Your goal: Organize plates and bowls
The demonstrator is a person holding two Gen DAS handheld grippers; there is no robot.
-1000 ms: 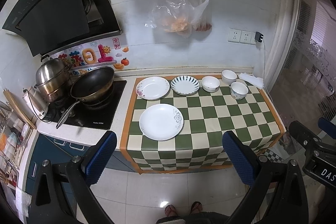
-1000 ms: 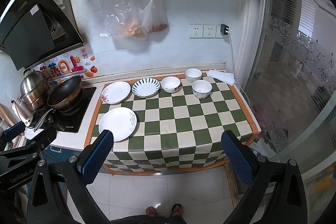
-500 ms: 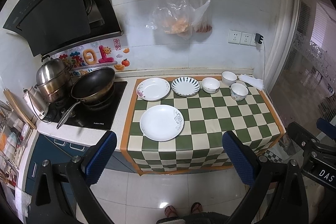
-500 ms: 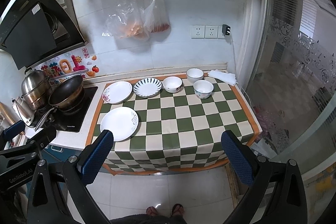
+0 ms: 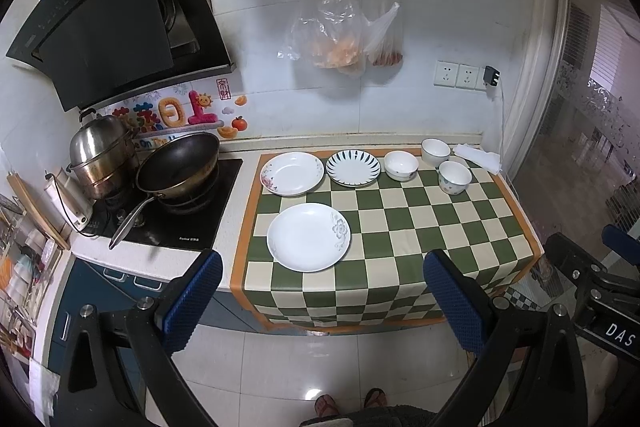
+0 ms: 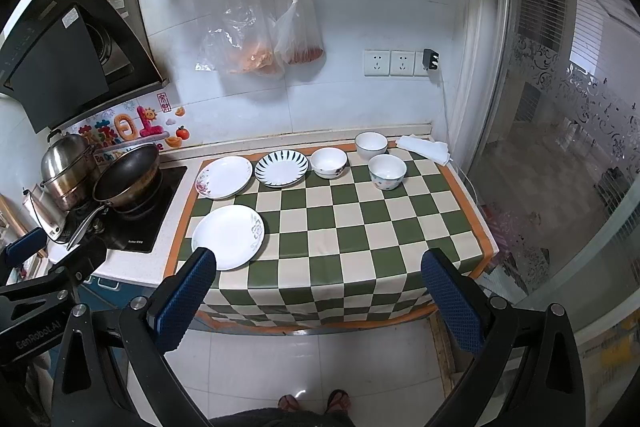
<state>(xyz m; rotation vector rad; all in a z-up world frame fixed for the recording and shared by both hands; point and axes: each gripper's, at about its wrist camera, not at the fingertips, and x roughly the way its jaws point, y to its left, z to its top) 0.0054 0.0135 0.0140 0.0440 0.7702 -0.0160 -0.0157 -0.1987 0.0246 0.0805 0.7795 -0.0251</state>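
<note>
Three plates lie on the green checked cloth (image 5: 420, 227): a plain white plate (image 5: 308, 237) (image 6: 228, 237) near the front left, a flower-rimmed plate (image 5: 292, 173) (image 6: 224, 177) behind it, and a blue-striped plate (image 5: 353, 167) (image 6: 281, 167). Three white bowls stand at the back right: one (image 5: 401, 165) (image 6: 329, 163) beside the striped plate, one (image 5: 435, 151) (image 6: 371, 145) by the wall, one (image 5: 455, 177) (image 6: 387, 171) in front of it. My left gripper (image 5: 322, 301) and right gripper (image 6: 318, 301) hover open, well back from the counter, holding nothing.
A black wok (image 5: 178, 167) and a steel pot (image 5: 98, 155) sit on the hob (image 5: 176, 219) at the left. A folded white cloth (image 5: 478, 157) lies at the back right corner. Plastic bags (image 5: 340, 39) hang on the wall. A person's feet (image 5: 350, 403) stand on the tiled floor.
Both views have drifted slightly, with the counter shifting a little in frame. No dish has moved and both grippers stay open.
</note>
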